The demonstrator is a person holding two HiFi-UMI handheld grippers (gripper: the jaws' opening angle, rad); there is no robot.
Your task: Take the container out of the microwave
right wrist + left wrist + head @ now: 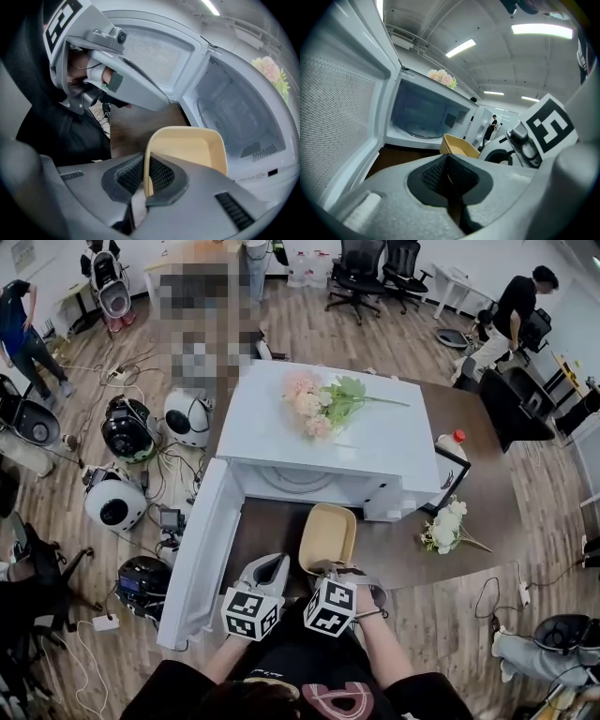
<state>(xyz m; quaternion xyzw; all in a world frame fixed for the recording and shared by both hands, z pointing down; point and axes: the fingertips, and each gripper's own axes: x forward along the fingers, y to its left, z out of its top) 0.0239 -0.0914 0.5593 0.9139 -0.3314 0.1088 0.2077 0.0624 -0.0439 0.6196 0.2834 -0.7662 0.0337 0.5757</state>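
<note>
Tan plastic container [327,536] out of the microwave [328,442], just in front of the open cavity, over the dark brown table [469,484]. Door [197,549] swung wide to the left. Pink flowers [319,401] lying on the microwave's top; white flowers [445,526] and a red-capped bottle [453,442] on the table to the right. Beyond: wood floor strewn with cables and round black-and-white devices [127,427], office chairs [361,273] at the back, a person [516,310] in a black top at the far right.

Resting on the table or held clear of it — impossible to tell for the container's base. Near rim covered in the head view by the right gripper [328,570].

Right gripper closed on that near rim, the wall pinched edge-on between the ribbed pads [161,176], the rest of the container reaching away toward the cavity. Left gripper [267,570] just beside it on the left — jaws together on nothing, clear of the container.
</note>
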